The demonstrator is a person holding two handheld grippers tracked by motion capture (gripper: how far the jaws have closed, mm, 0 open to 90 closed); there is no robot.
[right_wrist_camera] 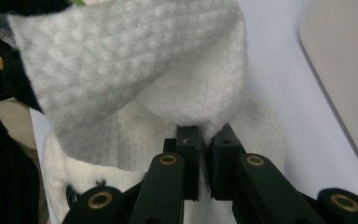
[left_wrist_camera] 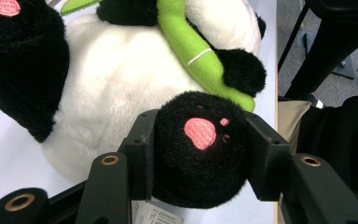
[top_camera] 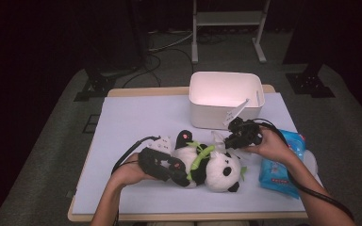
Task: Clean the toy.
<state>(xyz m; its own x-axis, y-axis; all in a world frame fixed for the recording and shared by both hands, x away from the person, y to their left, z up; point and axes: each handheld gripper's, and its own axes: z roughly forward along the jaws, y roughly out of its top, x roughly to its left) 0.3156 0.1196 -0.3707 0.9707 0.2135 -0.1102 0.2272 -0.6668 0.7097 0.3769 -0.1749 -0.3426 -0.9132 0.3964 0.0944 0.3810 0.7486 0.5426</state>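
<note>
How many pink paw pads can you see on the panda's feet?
2: one on the foot clamped in the left gripper, one on the other foot at top left. More may be hidden.

1. This looks like a recording studio or lab set up for filming, not a home.
2. Black curtains close off the far side and both flanks, leaving the surroundings dark.
3. A small wooden table (top_camera: 122,92) covered by a pale lilac sheet (top_camera: 136,117) stands alone on grey carpet (top_camera: 52,141).
4. Black metal stand feet (top_camera: 92,87) and loose black cables (top_camera: 162,54) lie on the far floor, beside a white metal frame (top_camera: 228,21).
</note>
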